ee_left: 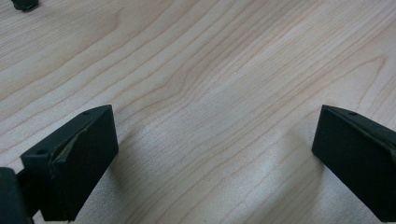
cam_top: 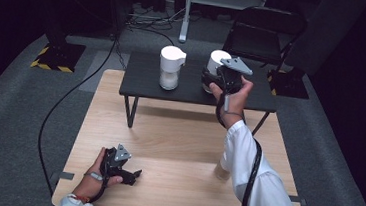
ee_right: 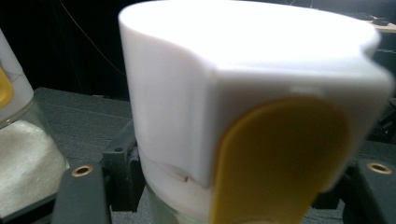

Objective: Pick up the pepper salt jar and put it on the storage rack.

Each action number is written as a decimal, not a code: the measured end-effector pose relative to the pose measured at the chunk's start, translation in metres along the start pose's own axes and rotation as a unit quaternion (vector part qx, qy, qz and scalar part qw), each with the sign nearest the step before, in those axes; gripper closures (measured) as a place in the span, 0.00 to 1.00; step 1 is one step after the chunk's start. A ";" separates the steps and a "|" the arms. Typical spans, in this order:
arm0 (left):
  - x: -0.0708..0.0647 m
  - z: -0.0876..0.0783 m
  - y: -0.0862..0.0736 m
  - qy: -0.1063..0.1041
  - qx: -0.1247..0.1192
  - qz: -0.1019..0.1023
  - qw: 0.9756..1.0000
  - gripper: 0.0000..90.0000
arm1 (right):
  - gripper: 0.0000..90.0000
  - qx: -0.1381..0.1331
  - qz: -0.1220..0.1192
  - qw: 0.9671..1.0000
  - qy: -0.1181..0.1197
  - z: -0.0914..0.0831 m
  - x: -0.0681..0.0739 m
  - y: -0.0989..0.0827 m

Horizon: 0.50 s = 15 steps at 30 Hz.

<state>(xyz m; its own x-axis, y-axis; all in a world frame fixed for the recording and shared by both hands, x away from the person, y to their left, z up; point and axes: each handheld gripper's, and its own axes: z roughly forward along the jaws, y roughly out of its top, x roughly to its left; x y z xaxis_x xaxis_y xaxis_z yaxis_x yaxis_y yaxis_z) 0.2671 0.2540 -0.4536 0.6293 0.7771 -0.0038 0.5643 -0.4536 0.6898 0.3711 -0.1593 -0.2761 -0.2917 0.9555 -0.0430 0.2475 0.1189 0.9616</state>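
Observation:
Two glass dispenser jars with white lids stand on a small black table (cam_top: 142, 82). The left jar (cam_top: 170, 68) holds white grains and appears at the left edge of the right gripper view (ee_right: 18, 154). My right gripper (cam_top: 212, 80) is shut on the right jar (cam_top: 218, 60), below its lid. Up close, that jar's white lid (ee_right: 187, 93) carries a yellow flap (ee_right: 280, 158), with the right gripper (ee_right: 229, 198) holding the glass just under it. My left gripper (cam_top: 133, 175) rests on the wooden table (cam_top: 178, 137). Its jaws are open with nothing between them (ee_left: 210, 158).
A pale small object (cam_top: 222, 170) stands on the wooden table, partly hidden by the right sleeve. A black folding chair (cam_top: 262, 37) stands behind the black table. Cables run over the grey floor at the left.

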 end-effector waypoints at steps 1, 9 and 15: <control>0.000 0.000 0.000 0.000 0.000 0.000 1.000 0.00 | 0.33 0.001 -0.002 1.000 0.000 0.000 0.001 0.000; 0.000 0.000 0.000 0.000 0.000 0.000 1.000 0.00 | 0.33 0.002 -0.004 1.000 -0.001 0.002 0.002 -0.002; 0.000 0.000 0.000 0.000 0.000 0.000 1.000 0.00 | 0.33 -0.001 -0.004 1.000 -0.002 0.003 0.001 -0.004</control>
<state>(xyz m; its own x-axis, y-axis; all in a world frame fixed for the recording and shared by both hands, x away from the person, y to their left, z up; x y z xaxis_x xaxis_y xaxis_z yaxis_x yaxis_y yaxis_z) 0.2672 0.2541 -0.4536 0.6300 0.7766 -0.0041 0.5640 -0.4539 0.6899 0.3726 -0.1584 -0.2811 -0.2907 0.9554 -0.0518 0.2426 0.1260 0.9619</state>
